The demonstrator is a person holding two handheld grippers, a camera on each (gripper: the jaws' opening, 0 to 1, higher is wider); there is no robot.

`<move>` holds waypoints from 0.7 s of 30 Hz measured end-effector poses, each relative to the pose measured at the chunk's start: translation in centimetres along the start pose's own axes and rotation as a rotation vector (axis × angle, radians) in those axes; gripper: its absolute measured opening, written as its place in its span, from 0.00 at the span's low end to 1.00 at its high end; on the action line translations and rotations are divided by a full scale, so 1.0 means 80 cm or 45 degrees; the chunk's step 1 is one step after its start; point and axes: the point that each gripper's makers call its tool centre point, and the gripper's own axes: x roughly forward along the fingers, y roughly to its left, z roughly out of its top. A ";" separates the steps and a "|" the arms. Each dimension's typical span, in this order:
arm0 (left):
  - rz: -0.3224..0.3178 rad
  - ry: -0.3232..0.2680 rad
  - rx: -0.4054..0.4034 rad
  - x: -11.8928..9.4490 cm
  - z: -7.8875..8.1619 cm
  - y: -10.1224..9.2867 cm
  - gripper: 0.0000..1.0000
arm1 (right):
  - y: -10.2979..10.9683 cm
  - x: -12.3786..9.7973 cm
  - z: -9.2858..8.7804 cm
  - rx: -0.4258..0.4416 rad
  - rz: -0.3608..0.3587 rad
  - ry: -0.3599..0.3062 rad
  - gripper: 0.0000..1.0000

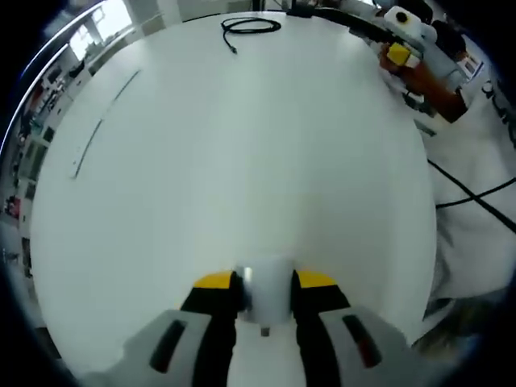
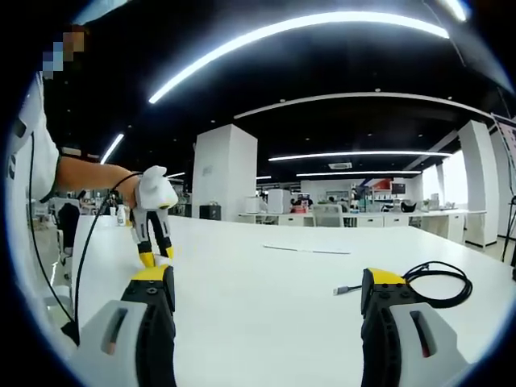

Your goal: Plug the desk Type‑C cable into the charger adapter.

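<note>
In the left gripper view, the left gripper (image 1: 264, 292) rises from the bottom edge with its two black, yellow-tipped jaws drawn in close against a small white block, the charger adapter (image 1: 268, 297), which sits clamped upright between them with one flat face turned up toward the camera and a small dark mark low on its near side. Beyond it spreads the white table (image 1: 242, 153), and far across, near the top of the view, the Type-C cable (image 1: 251, 27) lies as a thin black loop with one short loose end trailing toward the gripper; it is well apart from the adapter. At the upper right the right gripper (image 1: 401, 47) comes in, grey and white with a yellow tip, carried by a person's forearm (image 1: 435, 89) in front of a white shirt crossed by a black cord. In the right gripper view, the right gripper (image 2: 270, 294) stands with its jaws wide apart and bare table (image 2: 266, 322) between them. The cable (image 2: 439, 282) lies coiled just beyond the right-hand jaw, its silver-tipped plug (image 2: 342, 289) reaching leftward onto the tabletop. Farther off to the left, the left gripper (image 2: 153, 256) points down at the table, its white body held from the person's forearm (image 2: 89, 177), well apart from the cable. An open office with strip lights lies behind.
</note>
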 end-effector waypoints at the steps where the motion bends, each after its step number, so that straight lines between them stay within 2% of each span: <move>1: -0.004 0.000 0.001 0.000 -0.001 -0.003 0.25 | 0.000 0.000 0.000 0.000 0.000 0.000 0.98; 7: -0.022 0.007 0.016 -0.001 -0.003 -0.041 0.25 | 0.000 0.000 0.000 -0.002 -0.001 0.002 0.97; 12: -0.047 0.009 0.042 -0.001 -0.002 -0.072 0.25 | 0.009 -0.002 0.004 -0.005 -0.001 0.000 0.97; 19: -0.071 -0.008 0.043 -0.004 -0.009 -0.084 0.25 | 0.012 -0.001 0.004 -0.003 0.007 0.000 0.97; 21: -0.076 -0.002 0.049 -0.002 -0.005 -0.100 0.25 | 0.013 -0.001 0.003 -0.001 0.010 -0.001 0.97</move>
